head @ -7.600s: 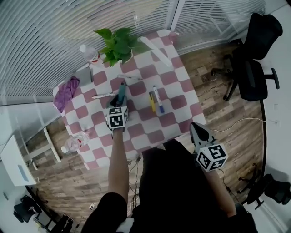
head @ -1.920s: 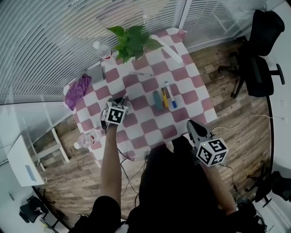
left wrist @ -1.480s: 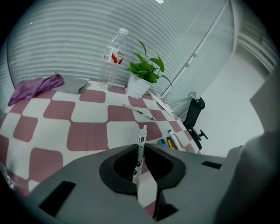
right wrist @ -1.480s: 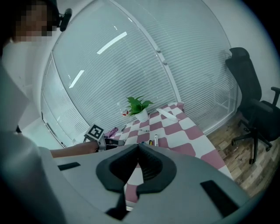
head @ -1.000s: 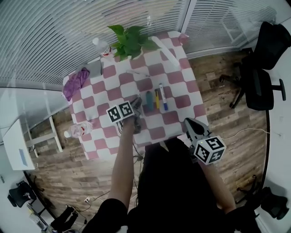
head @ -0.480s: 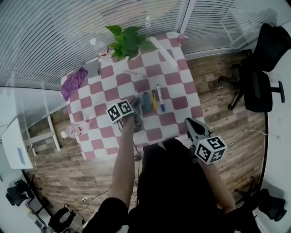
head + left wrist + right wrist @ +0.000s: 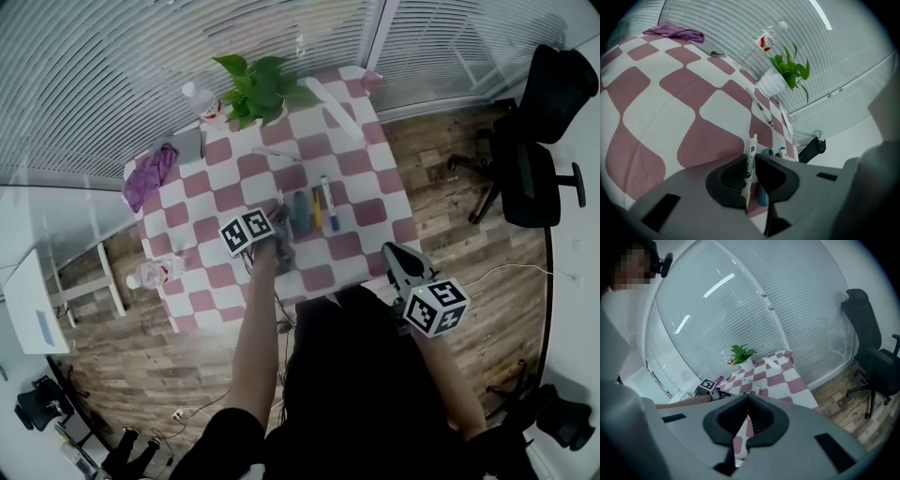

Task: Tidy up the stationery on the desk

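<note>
1. Gripped a slim white printed pen (image 7: 752,145) between narrowly parted fingers of left gripper (image 7: 751,161), over pink-and-white checked desk (image 7: 356,178).
2. Held it just beside a row of teal marker (image 7: 300,208), yellow pen (image 7: 316,208) and blue-capped white pen (image 7: 326,190).
3. Held right gripper (image 7: 748,397) closed and empty, off desk's near edge.
4. Faced green potted plant (image 7: 253,84) and clear plastic bottle (image 7: 200,101) farther back.

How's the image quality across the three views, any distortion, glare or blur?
Head view: heavy fisheye, the blinds bow into arcs. Left gripper view: checked tablecloth squares warp, white pen sharp, a light streak on the blinds. Right gripper view: dark corners, similar glare on the window.
</note>
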A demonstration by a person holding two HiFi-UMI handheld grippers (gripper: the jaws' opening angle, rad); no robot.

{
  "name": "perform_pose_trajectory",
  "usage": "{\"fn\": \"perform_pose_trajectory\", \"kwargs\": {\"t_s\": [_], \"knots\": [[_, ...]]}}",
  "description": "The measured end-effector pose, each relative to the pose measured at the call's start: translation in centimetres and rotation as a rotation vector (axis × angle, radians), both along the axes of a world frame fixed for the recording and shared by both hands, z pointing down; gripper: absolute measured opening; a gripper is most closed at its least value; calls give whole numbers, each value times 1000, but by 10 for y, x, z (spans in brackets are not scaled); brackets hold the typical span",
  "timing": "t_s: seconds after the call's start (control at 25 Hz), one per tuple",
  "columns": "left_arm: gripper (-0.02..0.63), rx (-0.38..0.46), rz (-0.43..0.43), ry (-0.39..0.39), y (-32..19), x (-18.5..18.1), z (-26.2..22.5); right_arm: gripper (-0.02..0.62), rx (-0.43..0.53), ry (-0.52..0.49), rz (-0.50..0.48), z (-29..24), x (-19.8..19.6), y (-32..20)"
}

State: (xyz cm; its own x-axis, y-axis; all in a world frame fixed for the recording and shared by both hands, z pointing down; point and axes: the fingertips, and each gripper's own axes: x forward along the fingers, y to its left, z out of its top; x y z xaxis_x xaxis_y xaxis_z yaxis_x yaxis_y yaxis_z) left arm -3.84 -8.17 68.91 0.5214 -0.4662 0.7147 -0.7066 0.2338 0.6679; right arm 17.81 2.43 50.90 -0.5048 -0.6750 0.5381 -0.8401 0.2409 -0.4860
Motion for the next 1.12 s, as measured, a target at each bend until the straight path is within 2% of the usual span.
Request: {"fn": "perform_pose_trajectory", "kwargs": {"t_s": [0.44, 0.56, 0.68, 0.76, 0.88, 1.12], "knots": [[106, 25, 13, -54, 1, -3, -7, 21, 5, -6, 12, -2, -2, 0], [106, 47, 50, -93, 1, -7, -15, 21, 10, -8, 14, -5, -3, 0], [106, 114, 101, -170, -6, -12, -28, 21, 17, -9, 19, -7, -4, -2], [53, 198, 125, -234, -17, -17, -42, 21, 20, -10, 20, -8, -6, -3], [44, 286, 210, -313, -31, -20, -58, 21, 25, -10, 20, -10, -11, -4], [32, 399, 444, -387, -57, -13, -69, 21, 22, -2, 47, -10, -17, -4]]}}
